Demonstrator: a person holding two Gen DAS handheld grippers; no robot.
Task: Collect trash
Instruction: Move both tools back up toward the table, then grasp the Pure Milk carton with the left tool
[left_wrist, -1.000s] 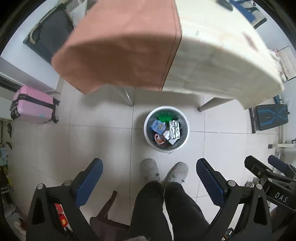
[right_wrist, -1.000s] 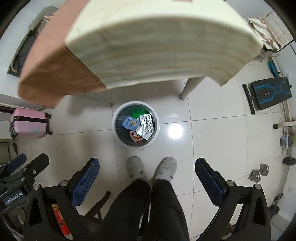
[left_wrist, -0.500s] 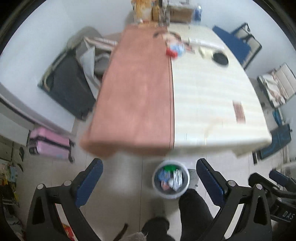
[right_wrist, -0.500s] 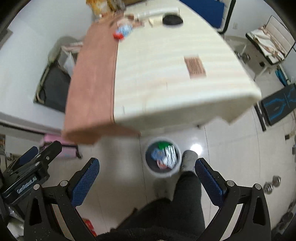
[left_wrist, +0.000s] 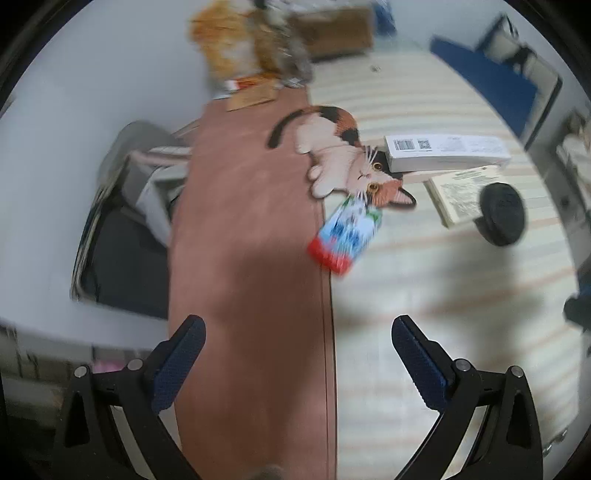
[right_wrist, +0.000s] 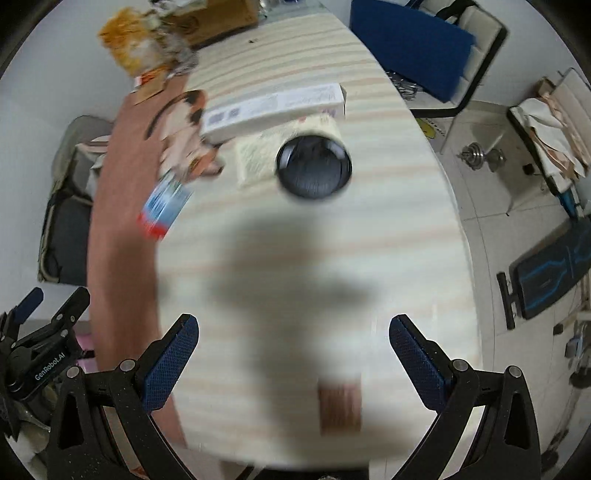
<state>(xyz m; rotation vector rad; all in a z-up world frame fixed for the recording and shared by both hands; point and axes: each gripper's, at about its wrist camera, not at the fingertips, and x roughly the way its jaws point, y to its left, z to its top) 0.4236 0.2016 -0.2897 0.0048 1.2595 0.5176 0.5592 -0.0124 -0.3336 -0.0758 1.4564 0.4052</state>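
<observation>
Both cameras look down on a table (left_wrist: 424, 288) whose top is part cream with faint pale stripes and part covered along its left side by a matte reddish-brown cloth (left_wrist: 251, 258) with a straight seam where the two meet. The left gripper (left_wrist: 298, 354) hangs above that seam with its fingers spread wide and nothing between them; the pads (left_wrist: 177, 363) are dark blue and finely ribbed, set on black angular arms. The right gripper (right_wrist: 293, 354) is likewise held wide apart and empty over the cream part, where a soft shadow falls. The trash in view is a flat, glossy packet (left_wrist: 345, 232), blue and white with a red end, lying slantwise across the seam, well ahead of both grippers and touching the head of a cat-shaped mat (left_wrist: 343, 158) in calico colours. Beyond it lies a long white carton (left_wrist: 447, 151) with printed codes, a printed paper sheet (left_wrist: 458, 192), and on that sheet a round black lid-like disc (right_wrist: 314, 168). At the far end sit a crinkled orange bag (right_wrist: 129, 48) and a brown cardboard box (right_wrist: 218, 22), both blurred. A blue-backed chair (right_wrist: 413, 48) stands at the far right, and the floor (right_wrist: 491, 206) is pale glossy tile.
</observation>
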